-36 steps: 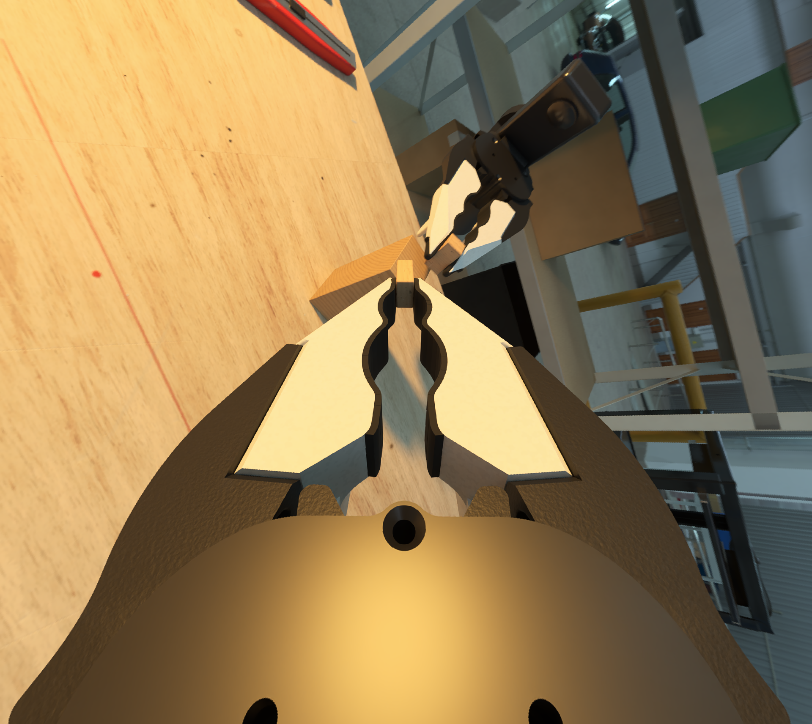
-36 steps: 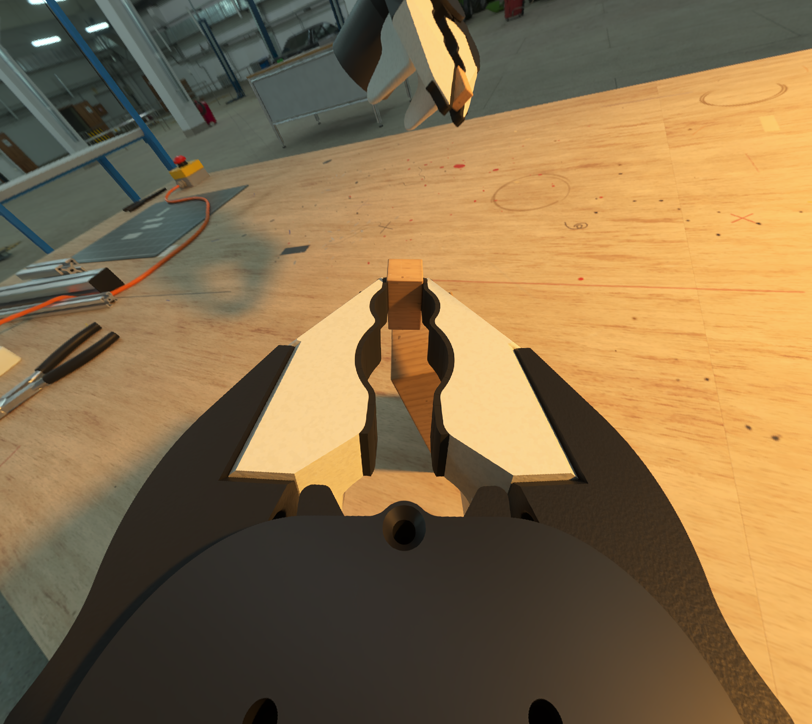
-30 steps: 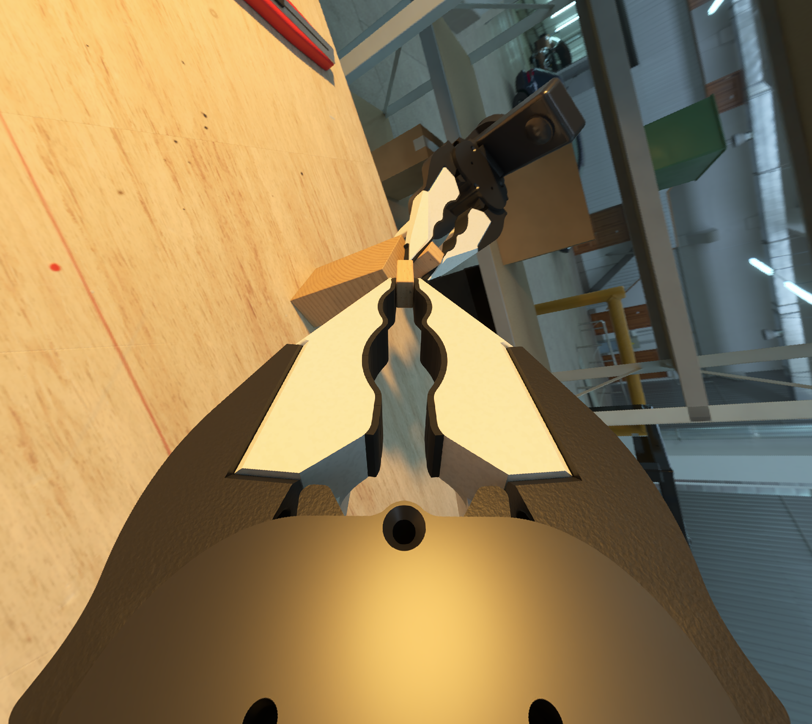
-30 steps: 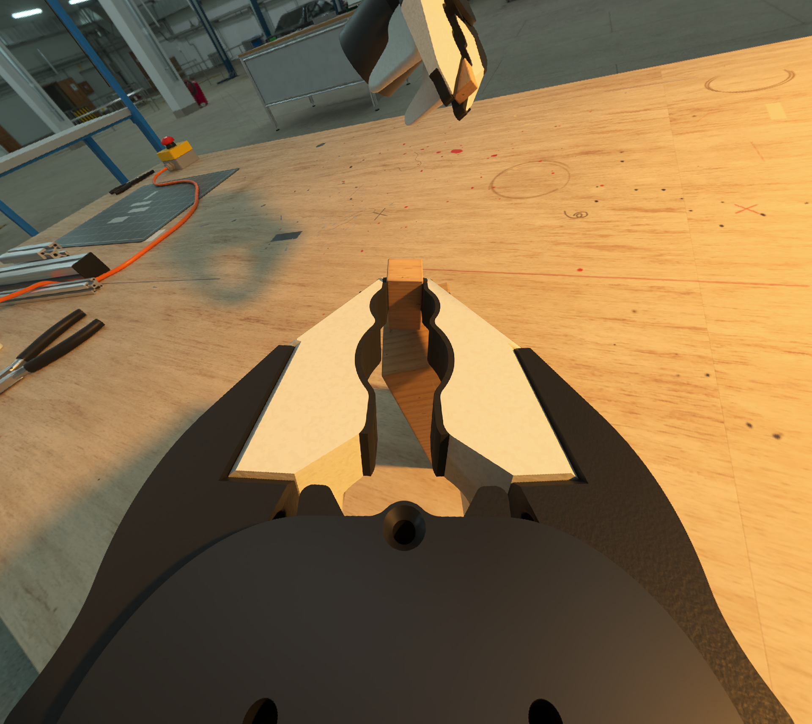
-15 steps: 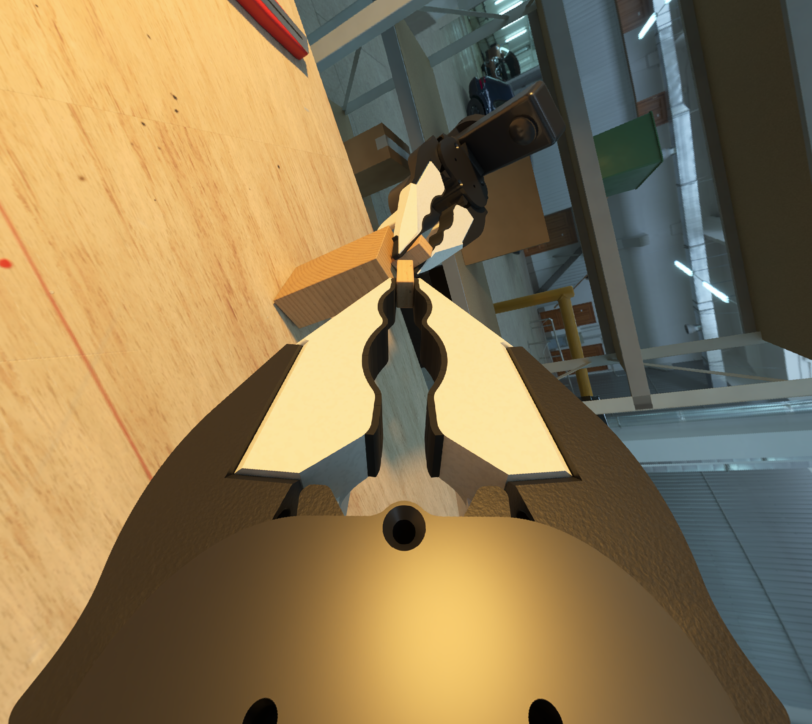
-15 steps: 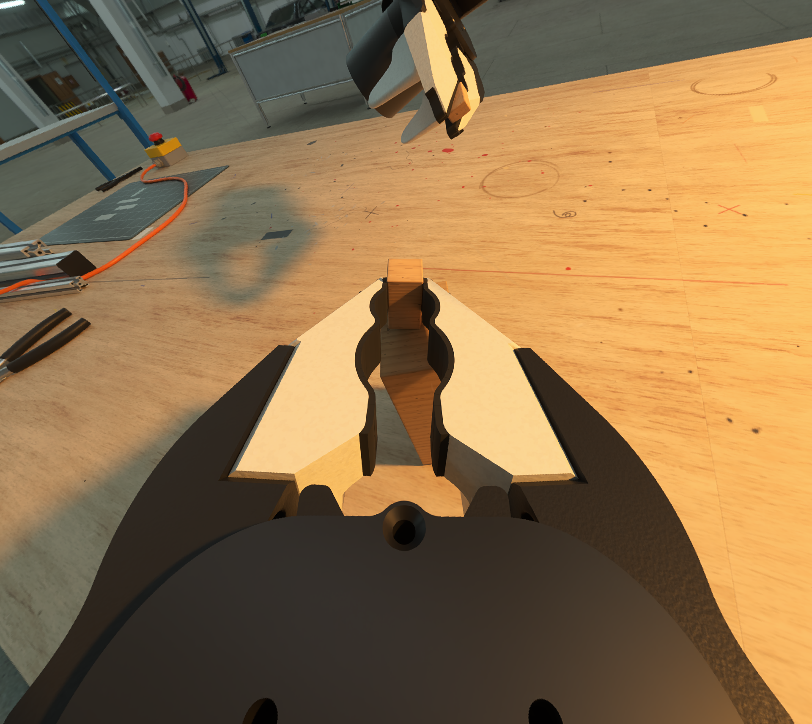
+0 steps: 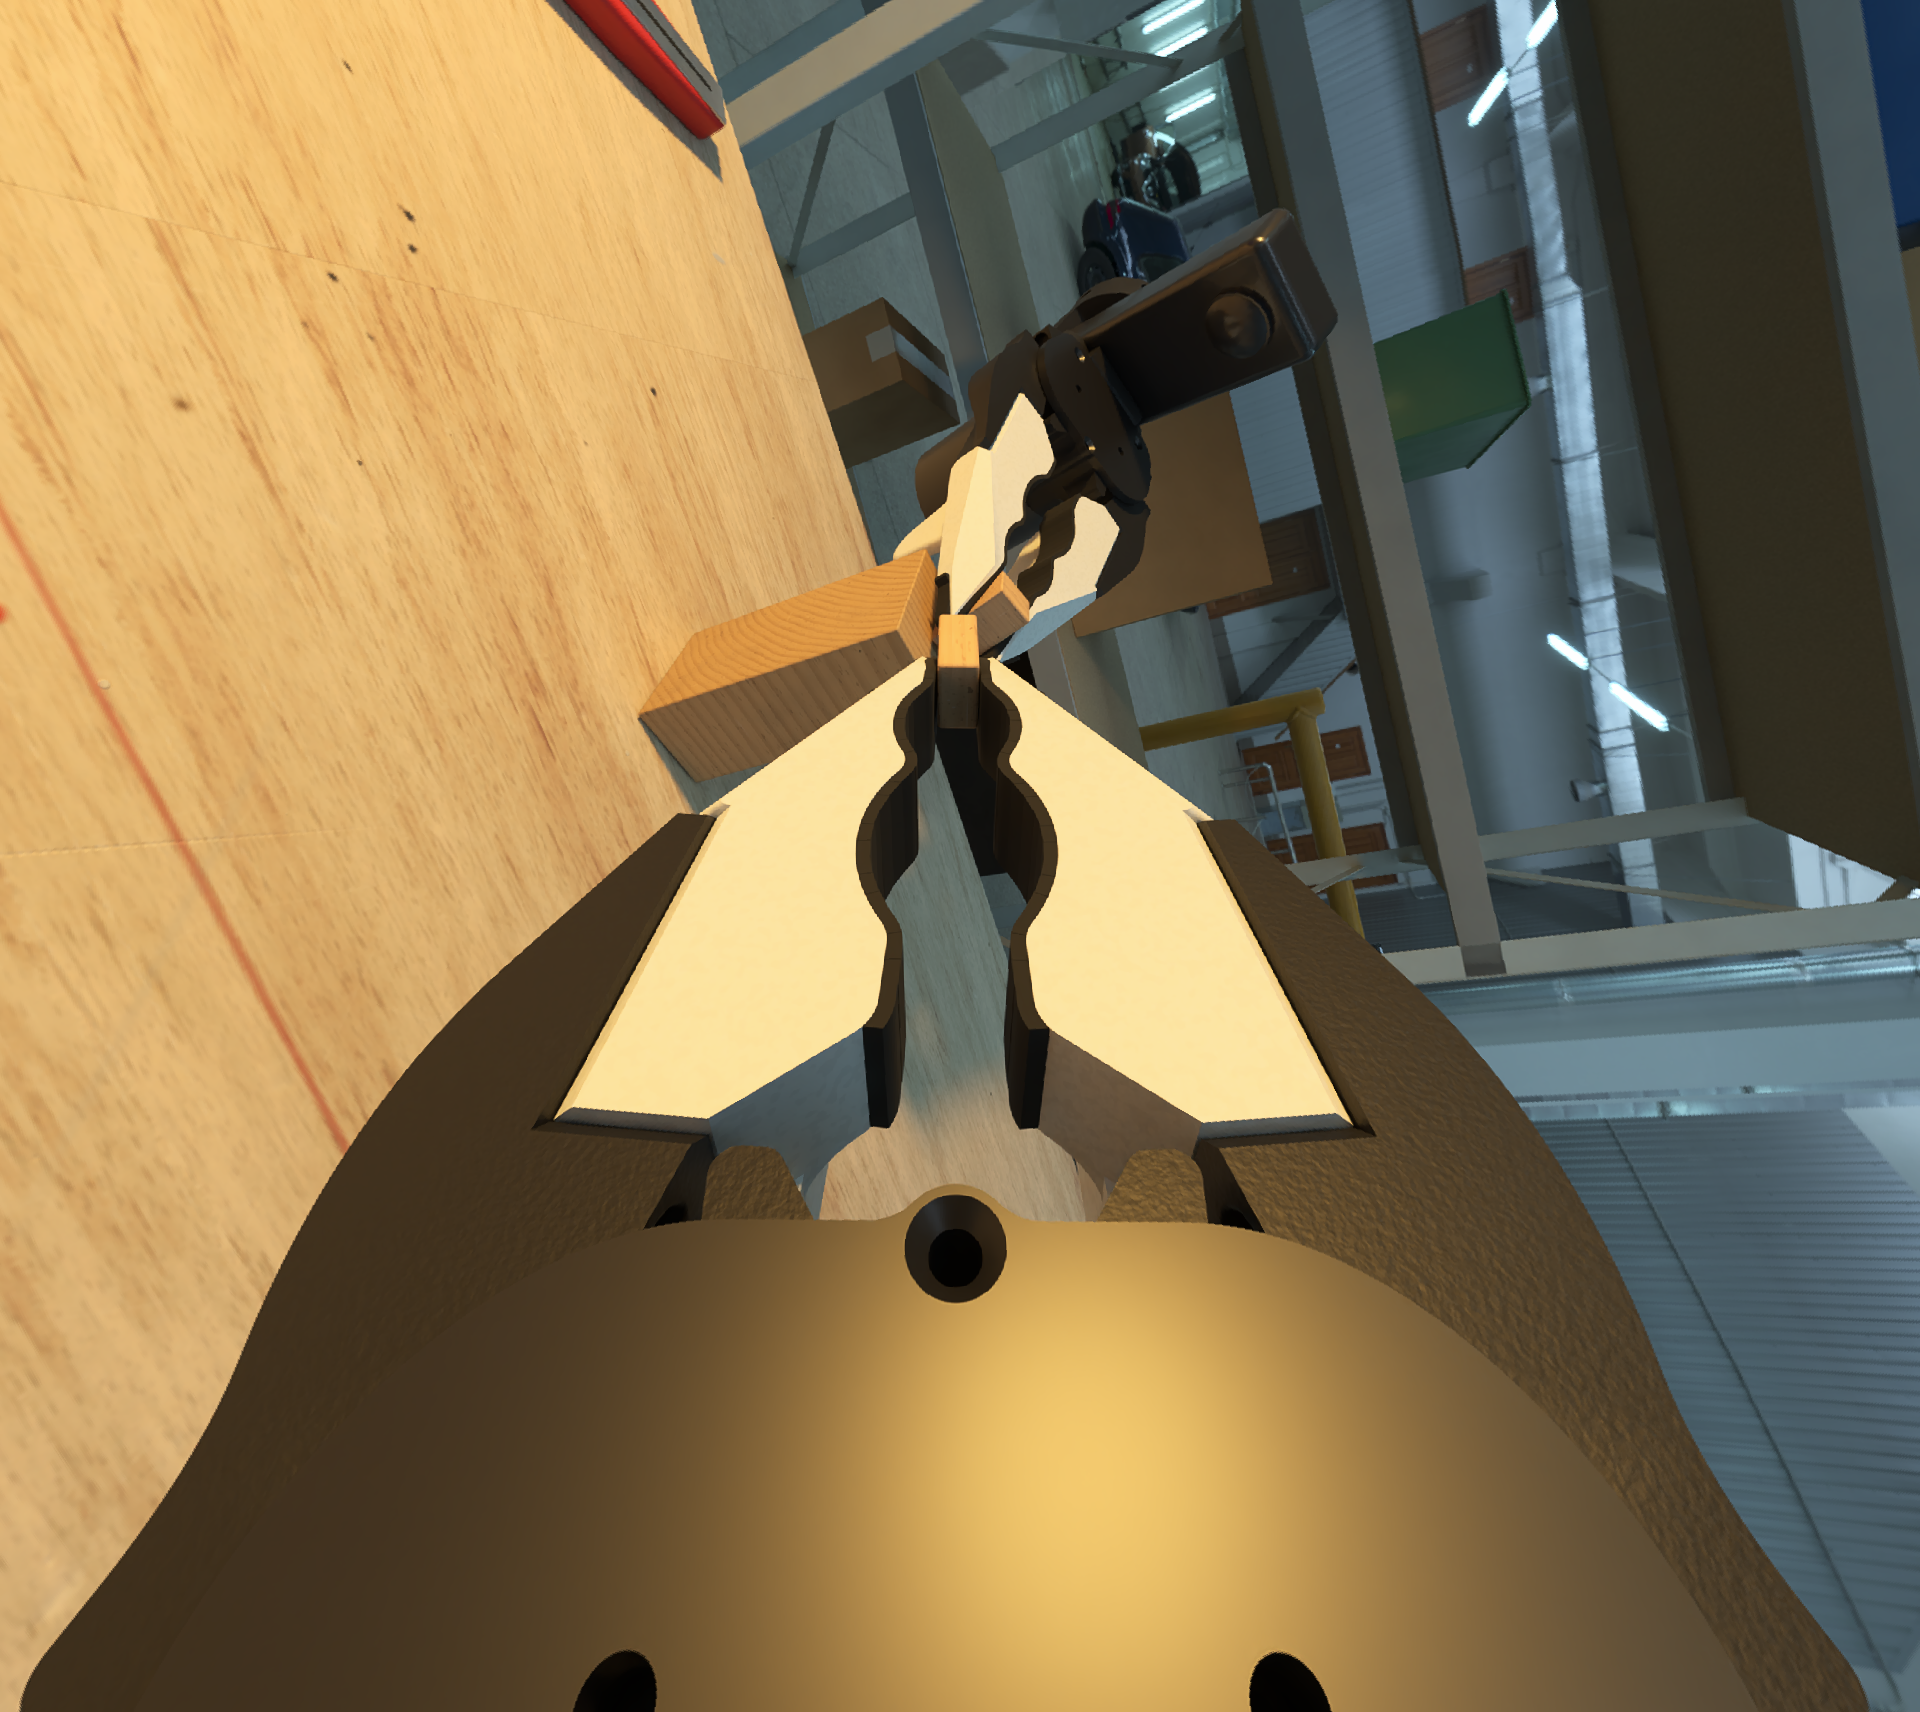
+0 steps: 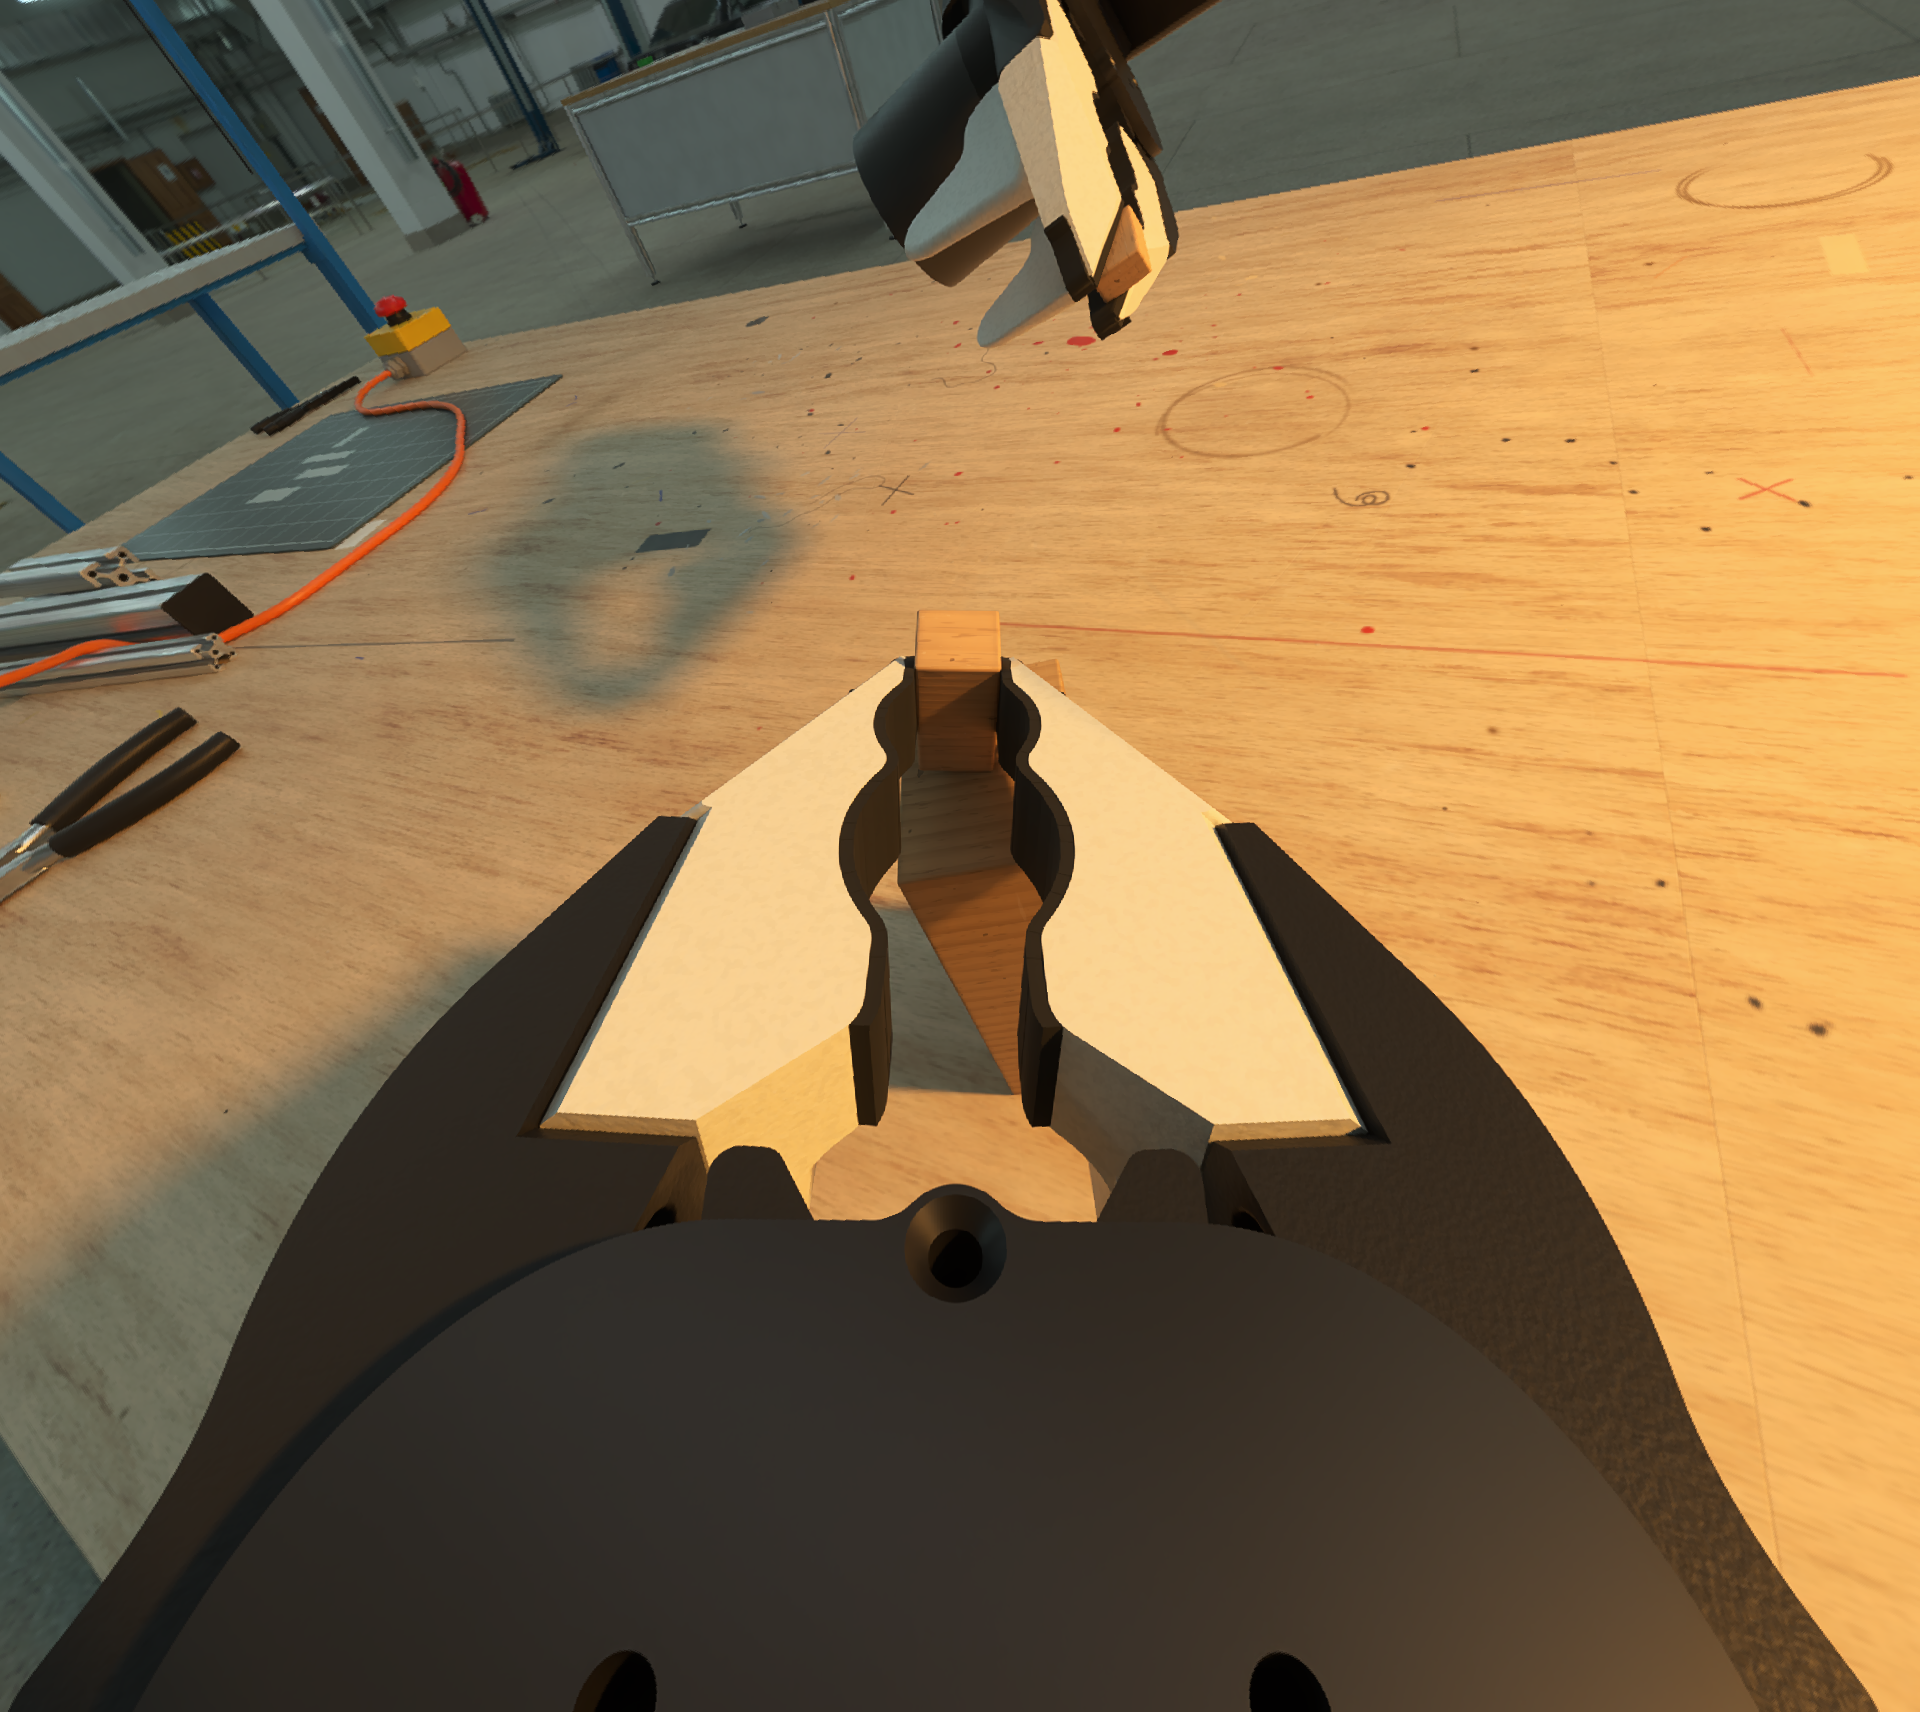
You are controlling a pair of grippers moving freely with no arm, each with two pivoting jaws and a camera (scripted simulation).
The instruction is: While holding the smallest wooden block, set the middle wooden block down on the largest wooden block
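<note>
Factory hall: plywood workbench (image 8: 1558, 831), pliers (image 8: 114, 795), steel columns (image 7: 1340, 415).

No legible text anywhere.

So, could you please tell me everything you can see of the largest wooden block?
The largest wooden block is a plain rectangular slab of light, fine-grained wood with sharp edges and a paler end face. It lies flat on the plywood table, near the table's edge. The right gripper holds the middle wooden block at its far end; whether they touch cannot be told. In the right wrist view only a slice shows between the jaws.
</note>
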